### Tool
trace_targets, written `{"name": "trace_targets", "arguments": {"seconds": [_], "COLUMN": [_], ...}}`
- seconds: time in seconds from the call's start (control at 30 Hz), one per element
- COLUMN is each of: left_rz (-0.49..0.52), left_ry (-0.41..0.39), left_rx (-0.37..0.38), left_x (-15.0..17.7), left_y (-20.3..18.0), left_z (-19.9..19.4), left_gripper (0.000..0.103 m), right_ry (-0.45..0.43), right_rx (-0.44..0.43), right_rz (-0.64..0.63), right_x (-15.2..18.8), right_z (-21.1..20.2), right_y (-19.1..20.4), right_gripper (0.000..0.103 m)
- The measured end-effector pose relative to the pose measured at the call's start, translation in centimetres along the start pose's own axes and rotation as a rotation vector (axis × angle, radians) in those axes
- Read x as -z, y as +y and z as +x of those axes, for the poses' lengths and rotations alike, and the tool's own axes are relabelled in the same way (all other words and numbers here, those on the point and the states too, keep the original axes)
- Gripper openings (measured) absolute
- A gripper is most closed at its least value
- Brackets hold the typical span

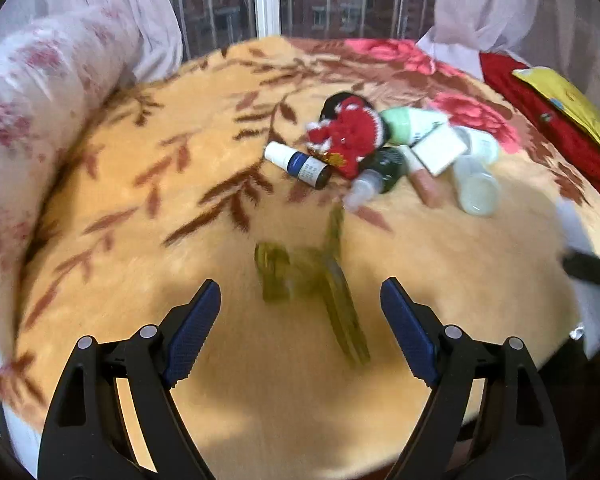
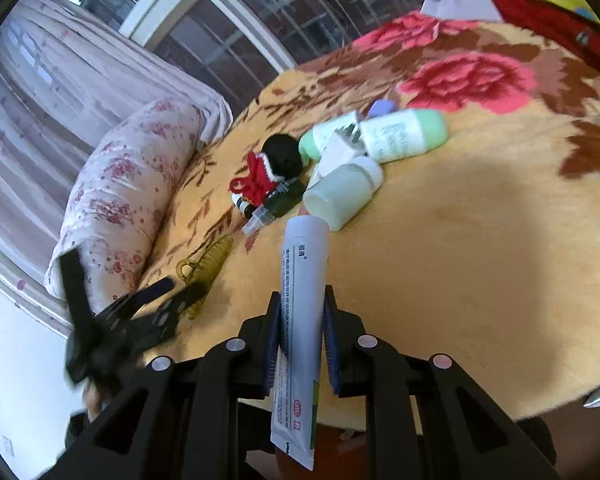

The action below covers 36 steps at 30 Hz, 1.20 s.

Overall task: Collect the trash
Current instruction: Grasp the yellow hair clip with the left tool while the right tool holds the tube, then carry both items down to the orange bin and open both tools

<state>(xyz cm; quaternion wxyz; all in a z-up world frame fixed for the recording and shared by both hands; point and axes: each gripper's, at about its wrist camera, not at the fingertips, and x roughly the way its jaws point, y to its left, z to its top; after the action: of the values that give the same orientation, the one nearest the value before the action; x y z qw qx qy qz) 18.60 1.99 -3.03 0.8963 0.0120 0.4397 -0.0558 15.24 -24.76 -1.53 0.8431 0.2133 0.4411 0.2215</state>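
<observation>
Right gripper (image 2: 300, 332) clamps the white tube (image 2: 300, 320) between its pads, lifted off the blanket (image 2: 460, 280). Left gripper (image 1: 300, 320) hangs wide open, empty, the olive hair clip (image 1: 312, 280) just ahead. Beyond, the bottle pile (image 1: 400, 156) remains uncollected.

Fuzzy plush blanket (image 1: 148, 184), glossy white plastic tube (image 2: 302, 280), translucent olive plastic hair clip (image 2: 208, 264), red and black yarn doll (image 1: 348, 132), smooth plastic bottles (image 2: 404, 136), matt black gripper frames with ribbed blue pads (image 1: 194, 330), floral cotton pillow (image 1: 32, 92).
</observation>
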Motion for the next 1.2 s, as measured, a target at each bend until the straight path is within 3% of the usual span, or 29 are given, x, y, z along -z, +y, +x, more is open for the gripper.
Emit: {"name": "trace_targets", "arguments": {"seconds": [0.07,0.1,0.13,0.17,0.33,0.43,0.73,0.97,1.2], "left_rz": [-0.025,-0.026,-0.031,-0.039,-0.049,-0.098,-0.032,0.01,0.014], "left_ry": [-0.007,-0.013,-0.009,0.007,-0.1,-0.12,-0.213,-0.207,-0.103], "left_rx": [0.024,0.032,0.036,0.04,0.01,0.028,0.061,0.049,0.082], "left_x": [-0.9,-1.1,-1.1,-1.2,0.3,0.8,4.1,9.6,14.3], "left_y": [0.3,0.3,0.1,0.1,-0.3,0.2,-2.1,-4.1,-5.3], "left_z": [1.2,1.5,2.1,2.8,2.7,1.6,-7.7,-11.2,-10.1], "left_gripper": [0.077,0.069,0.046,0.044,0.043,0.043,0.043,0.043,0.043], "right_ry": [-0.016,-0.019,-0.02,-0.018,-0.014,-0.013,-0.02,-0.008,0.074], "right_rx": [0.011,0.018,0.026,0.027,0.029,0.029,0.026,0.044,0.069], "right_rz": [-0.017,-0.025,-0.03,-0.032,-0.036,-0.054,-0.138,-0.195,-0.24], "right_x": [0.4,0.6,0.8,0.9,1.3,1.5,3.7,7.6,12.5], "right_z": [-0.5,-0.6,-0.4,-0.3,0.7,0.9,-0.3,-2.6,-2.8], "right_y": [-0.1,-0.1,-0.1,-0.1,0.4,1.3,4.8,5.9,5.9], "right_gripper": [0.02,0.02,0.02,0.02,0.02,0.02,0.02,0.02,0.02]}}
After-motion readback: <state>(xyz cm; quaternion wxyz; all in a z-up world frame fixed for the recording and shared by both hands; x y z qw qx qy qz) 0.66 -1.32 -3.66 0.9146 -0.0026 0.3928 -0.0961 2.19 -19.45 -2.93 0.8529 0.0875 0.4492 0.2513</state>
